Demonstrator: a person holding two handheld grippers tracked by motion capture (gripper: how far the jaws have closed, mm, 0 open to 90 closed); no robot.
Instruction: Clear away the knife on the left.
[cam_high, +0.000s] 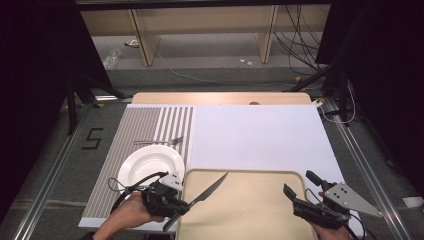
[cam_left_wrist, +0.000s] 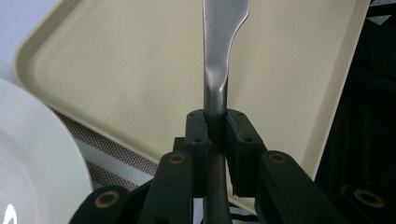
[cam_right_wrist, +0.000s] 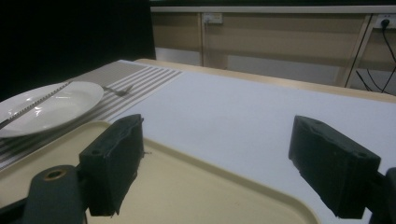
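My left gripper is shut on a metal table knife by its handle, at the near left corner of the beige tray. The blade points up and right over the tray. In the left gripper view the pads clamp the knife upright above the tray, with the white plate at the left. My right gripper hovers at the tray's near right corner, open, with nothing between its jaws. In the right gripper view that gripper looks across the tray toward the plate and the knife's blade.
A white plate rests on a striped placemat left of the tray. A fork lies just beyond the plate. A white sheet covers the table's far right part. The table's edges lie close on both sides.
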